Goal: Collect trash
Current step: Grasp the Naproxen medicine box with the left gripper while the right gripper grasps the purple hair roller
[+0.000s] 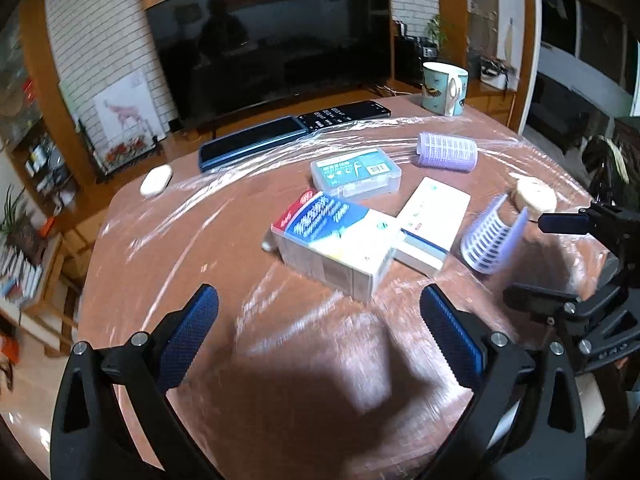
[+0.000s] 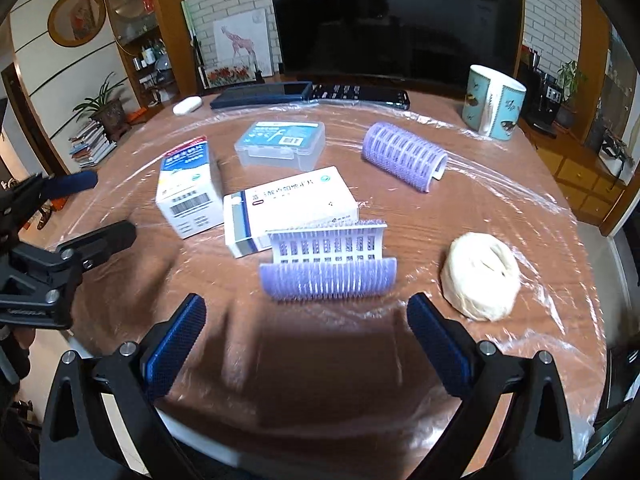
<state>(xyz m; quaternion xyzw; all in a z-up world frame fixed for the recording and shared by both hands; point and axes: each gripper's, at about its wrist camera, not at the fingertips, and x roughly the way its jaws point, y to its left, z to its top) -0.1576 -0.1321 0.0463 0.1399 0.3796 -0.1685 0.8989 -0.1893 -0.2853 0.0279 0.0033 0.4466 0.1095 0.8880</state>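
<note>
A round brown table under clear plastic film holds two medicine boxes, one blue and white and one flat white. A clear floss-pick case lies behind them. One purple hair roller lies open, another lies closed. A crumpled white tissue wad sits at the right. My left gripper is open and empty before the blue box. My right gripper is open and empty before the open roller.
A patterned mug stands at the back right. Two phones and a small white case lie along the far edge. A large TV stands behind the table. Shelves and plants line the walls.
</note>
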